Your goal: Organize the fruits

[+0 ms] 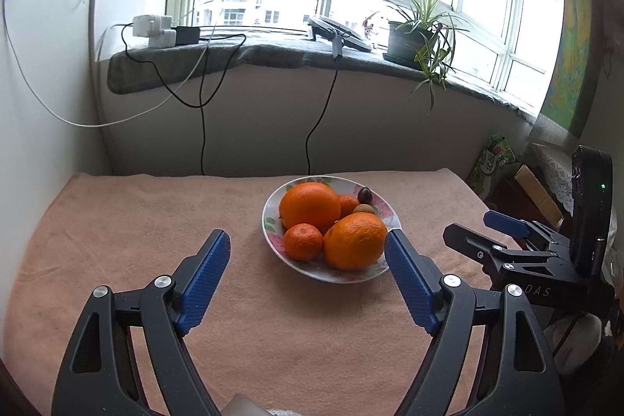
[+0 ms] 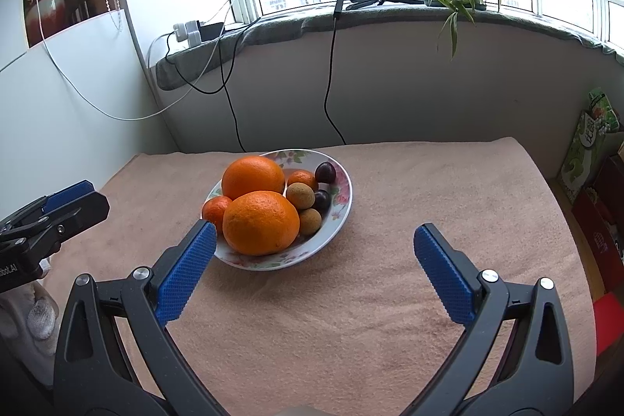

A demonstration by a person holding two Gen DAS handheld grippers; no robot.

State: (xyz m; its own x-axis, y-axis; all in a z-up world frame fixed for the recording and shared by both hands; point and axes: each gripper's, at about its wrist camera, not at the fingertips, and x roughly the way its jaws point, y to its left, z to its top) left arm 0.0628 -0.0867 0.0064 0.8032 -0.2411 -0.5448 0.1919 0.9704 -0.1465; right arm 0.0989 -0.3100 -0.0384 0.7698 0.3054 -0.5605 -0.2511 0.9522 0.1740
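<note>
Landmark: the floral plate (image 2: 343, 209), sitting on the pink towel (image 2: 390, 299) that covers the table.

On the plate: two big oranges, one at the near edge (image 2: 260, 223) and one behind it (image 2: 253, 177); two small mandarins, one at the plate's left rim (image 2: 215, 209), one toward the back (image 2: 302, 179); two tan longans (image 2: 300, 195); two dark plums (image 2: 325, 172). All fruit is piled together and touching.

Your left gripper (image 1: 306, 248) is spread wide with nothing between its pads. In its own view the right finger's (image 1: 409, 283) tip overlaps the plate's near right rim, just beside the front orange; contact cannot be told.

Your right gripper (image 2: 314, 240) is also spread wide and empty. Its left fingertip (image 2: 204, 236) sits at the plate's near left rim, beside the front orange and the left mandarin. Its right finger is over bare towel, well apart from the plate.

The plate lies ahead of both grippers.
</note>
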